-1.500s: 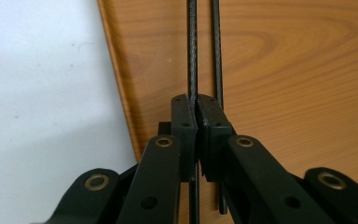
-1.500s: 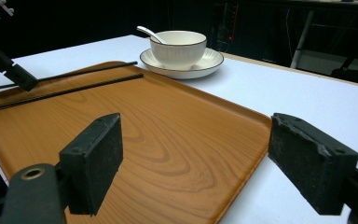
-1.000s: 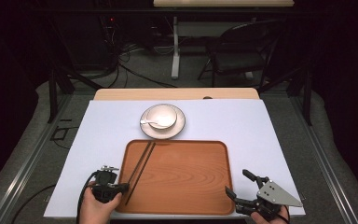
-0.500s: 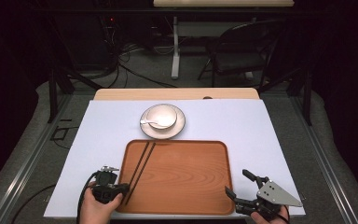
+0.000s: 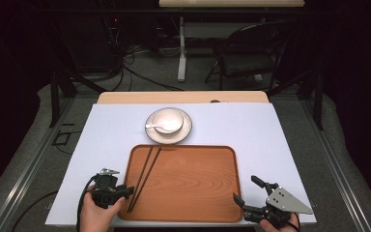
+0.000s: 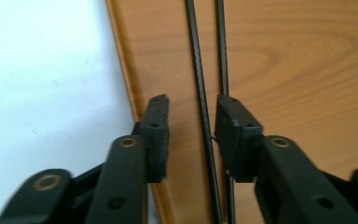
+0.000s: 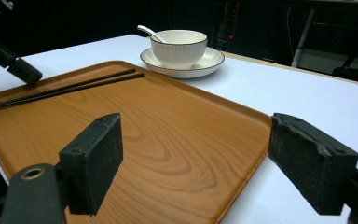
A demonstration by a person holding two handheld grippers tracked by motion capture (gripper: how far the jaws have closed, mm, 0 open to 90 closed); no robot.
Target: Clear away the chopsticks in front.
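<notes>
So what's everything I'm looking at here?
tray: one, orange-brown wood grain, near middle of the table
chopsticks: two, black, lying on the tray's left side
saucer: one, white with dark rim, beyond the tray
bowl: one, white, on the saucer
spoon: one, white, in the bowl
table: one, pale lavender-white top
chair: one, dark, on the floor behind
left gripper: black, open, jaws astride the chopsticks
right gripper: black, open, at the tray's near right corner
hands: two, holding the grippers

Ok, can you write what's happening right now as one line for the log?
left gripper: open, jaws either side of chopsticks | right gripper: open, at tray corner | bowl: on saucer, spoon inside
</notes>
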